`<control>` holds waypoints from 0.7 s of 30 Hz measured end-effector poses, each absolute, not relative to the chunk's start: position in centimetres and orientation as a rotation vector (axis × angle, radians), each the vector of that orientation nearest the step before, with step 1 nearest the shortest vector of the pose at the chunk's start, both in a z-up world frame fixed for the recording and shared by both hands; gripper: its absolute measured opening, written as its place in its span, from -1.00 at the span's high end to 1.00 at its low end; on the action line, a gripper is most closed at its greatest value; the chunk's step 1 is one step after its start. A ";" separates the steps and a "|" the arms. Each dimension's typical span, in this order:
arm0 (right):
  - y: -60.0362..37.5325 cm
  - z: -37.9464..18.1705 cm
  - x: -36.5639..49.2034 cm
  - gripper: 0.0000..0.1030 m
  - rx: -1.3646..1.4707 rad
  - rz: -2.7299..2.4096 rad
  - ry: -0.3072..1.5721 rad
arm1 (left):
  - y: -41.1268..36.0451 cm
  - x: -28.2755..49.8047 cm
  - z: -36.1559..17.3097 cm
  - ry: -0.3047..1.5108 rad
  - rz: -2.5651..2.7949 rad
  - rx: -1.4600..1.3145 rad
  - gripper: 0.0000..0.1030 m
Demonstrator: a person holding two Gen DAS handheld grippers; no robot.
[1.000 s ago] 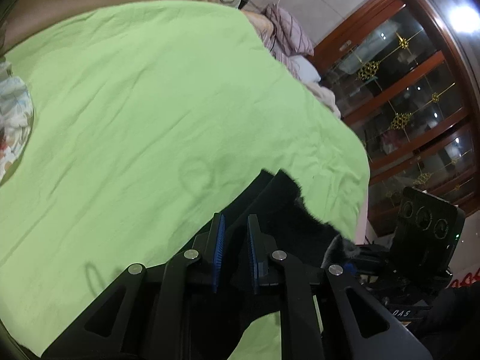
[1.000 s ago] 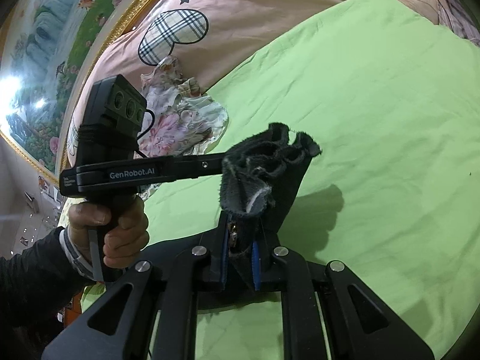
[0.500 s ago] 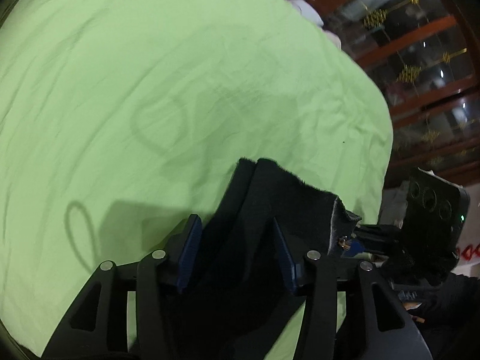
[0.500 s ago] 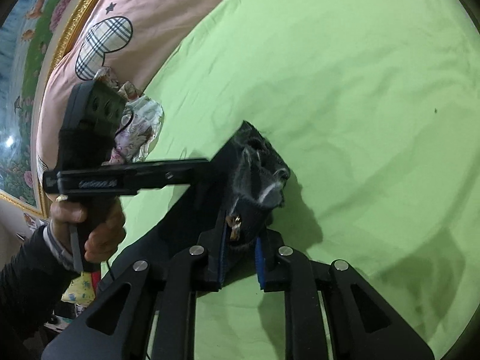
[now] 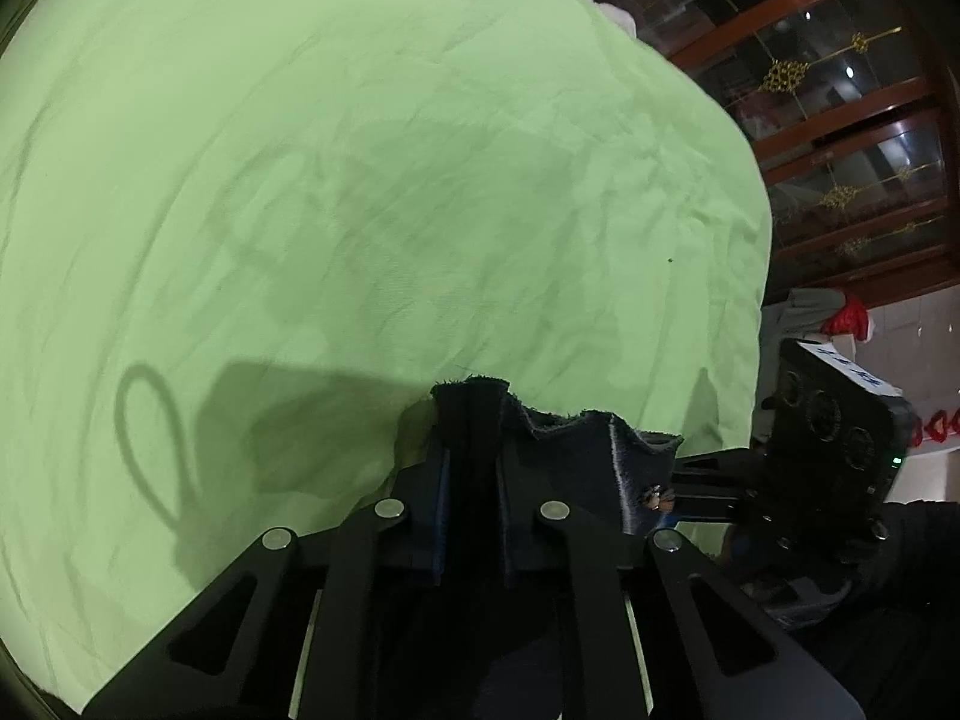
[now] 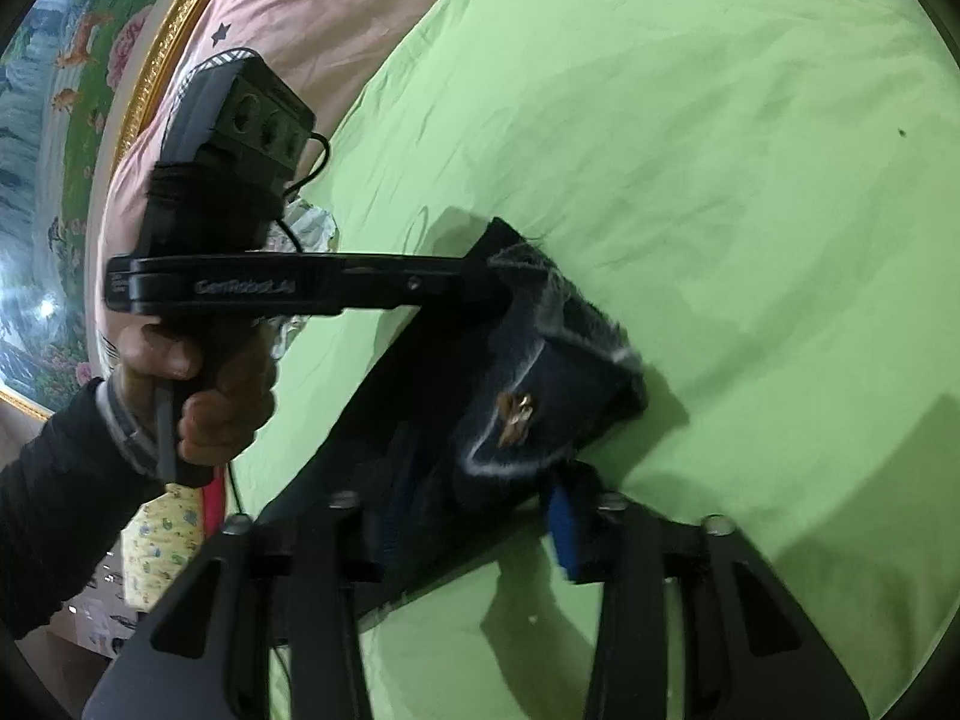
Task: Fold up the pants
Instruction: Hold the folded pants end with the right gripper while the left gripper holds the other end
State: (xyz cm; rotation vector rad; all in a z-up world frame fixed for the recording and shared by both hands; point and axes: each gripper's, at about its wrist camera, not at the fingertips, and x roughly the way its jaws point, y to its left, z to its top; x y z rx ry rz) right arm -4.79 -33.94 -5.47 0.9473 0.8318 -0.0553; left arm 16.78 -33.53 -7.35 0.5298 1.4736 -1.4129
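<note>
Left gripper (image 5: 471,516) clamped on the pants (image 5: 558,450), jaws pinched tight on a dark fold of the waistband edge that sticks up between the blue pads. Pants = dark navy/black, fuzzy frayed top edge, bunched up just above the green sheet (image 5: 360,180). Fabric runs rt from the lt gripper toward the other tool, small brass zipper pull (image 5: 654,495) showing near it.

Right gripper (image 6: 477,531) jaws spread apart, blue pads (image 6: 564,531) well separated; pants waist sits between them, but can't tell if either pad actually presses the cloth. In rt wrist view the pants (image 6: 558,384) lie w/ one end on the sheet, zipper pull (image 6: 516,417) facing the cam, pale seam line curving under it. Left gripper seen there from the side (image 6: 480,282), its tip buried in the top of the waistband, held by the left hand (image 6: 198,384) in a black sleeve.

Bkgd: pink blanket (image 6: 336,18) w/ star and plaid print beyond the sheet, gold-framed painting (image 6: 66,90) at far lt, wood-and-glass cabinet (image 5: 840,120) in lt wrist view. Shadows of tools fall on the sheet.
</note>
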 end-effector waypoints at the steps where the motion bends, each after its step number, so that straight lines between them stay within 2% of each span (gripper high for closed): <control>1: -34.1 -5.6 -4.8 0.69 0.937 -0.066 0.845 | -33.1 17.0 -7.1 1.472 -1.410 0.503 0.79; 8: -32.8 -2.2 -5.3 0.76 0.885 0.003 0.790 | -29.6 16.6 -2.8 1.387 -1.422 0.329 0.79; 15: -29.1 2.5 -4.8 0.77 0.788 0.118 0.754 | -23.0 16.3 1.9 1.283 -1.384 0.153 0.79; 21: -25.4 4.4 -4.1 0.77 0.730 0.226 0.760 | -16.7 16.3 3.9 1.237 -1.330 0.066 0.79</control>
